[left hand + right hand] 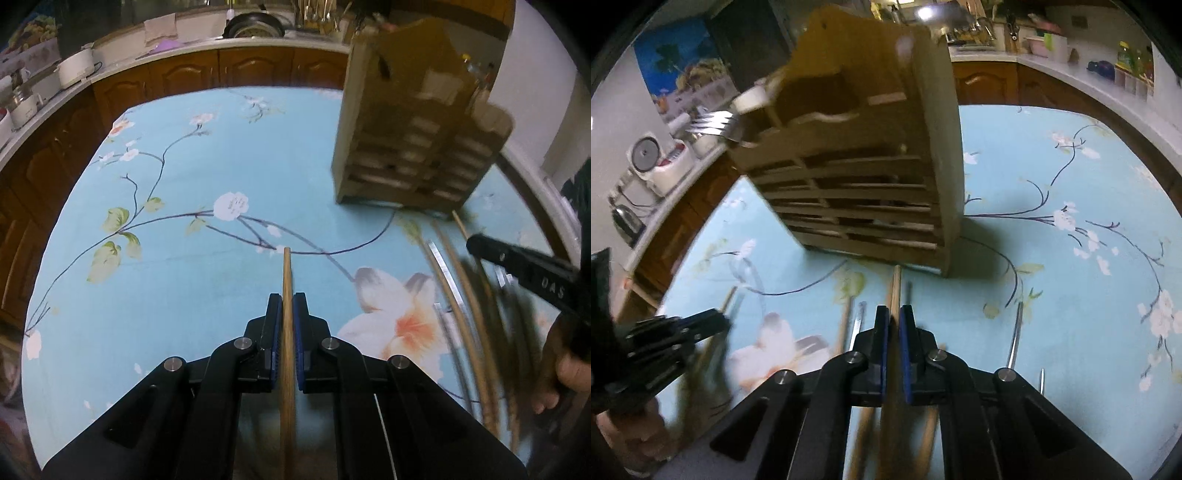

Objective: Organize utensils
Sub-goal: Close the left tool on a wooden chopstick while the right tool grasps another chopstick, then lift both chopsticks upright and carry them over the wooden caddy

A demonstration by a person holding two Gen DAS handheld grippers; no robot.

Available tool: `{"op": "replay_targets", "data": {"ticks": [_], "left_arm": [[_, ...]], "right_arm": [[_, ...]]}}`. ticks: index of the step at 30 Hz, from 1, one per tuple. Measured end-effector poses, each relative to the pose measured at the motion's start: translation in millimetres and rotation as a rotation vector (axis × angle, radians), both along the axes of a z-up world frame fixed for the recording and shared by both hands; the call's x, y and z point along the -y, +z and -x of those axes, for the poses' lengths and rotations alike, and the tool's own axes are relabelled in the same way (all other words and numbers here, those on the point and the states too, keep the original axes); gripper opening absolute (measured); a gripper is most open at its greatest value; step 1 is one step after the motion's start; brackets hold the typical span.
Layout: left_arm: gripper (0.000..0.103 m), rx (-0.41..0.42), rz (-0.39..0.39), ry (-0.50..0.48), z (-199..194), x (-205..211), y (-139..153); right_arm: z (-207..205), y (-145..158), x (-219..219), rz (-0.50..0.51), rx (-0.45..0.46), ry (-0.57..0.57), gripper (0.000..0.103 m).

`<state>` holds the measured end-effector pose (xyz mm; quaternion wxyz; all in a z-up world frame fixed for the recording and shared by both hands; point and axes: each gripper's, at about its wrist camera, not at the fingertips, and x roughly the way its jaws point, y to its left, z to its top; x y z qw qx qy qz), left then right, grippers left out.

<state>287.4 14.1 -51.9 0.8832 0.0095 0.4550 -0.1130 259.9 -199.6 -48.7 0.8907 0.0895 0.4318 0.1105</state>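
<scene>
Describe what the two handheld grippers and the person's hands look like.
Both grippers, left and right, are matte black linkages with round silver pivot pins and blue ribbed pads lining the fingers. Seen from the left wrist, the right gripper's finger bears pale letters, apparently "DAS". A thin pale cable runs along the left gripper. The hand looks bare.

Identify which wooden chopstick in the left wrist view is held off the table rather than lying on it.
The chopstick clamped between the left gripper fingers, pointing straight ahead. The other chopsticks lie loose on the floral tablecloth to its right.
</scene>
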Motion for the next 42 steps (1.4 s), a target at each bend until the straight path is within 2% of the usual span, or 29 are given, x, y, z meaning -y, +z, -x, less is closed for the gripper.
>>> {"op": "replay_targets", "data": {"ticks": [6, 14, 26, 42], "left_arm": [[0.005, 0.06, 0.104, -0.019, 27.2, -3.9, 33.7], [0.005, 0.168, 0.224, -0.038, 61.1, -8.6, 90.4], [0.005, 0.291, 0.252, -0.072, 90.6, -2.0, 140.2], [0.005, 0.353, 0.252, -0.074, 82.4, 5.8, 159.9]], "right_arm": [[34.6, 26.3, 14.1, -0.074, 0.05, 0.014, 0.005], [74.0, 75.3, 23.9, -0.122, 0.172, 0.006, 0.005], [110.0, 134.2, 36.2, -0.153, 0.336, -0.011, 0.005], [105.6, 156.4, 42.0, -0.162, 0.417, -0.027, 0.005]]}}
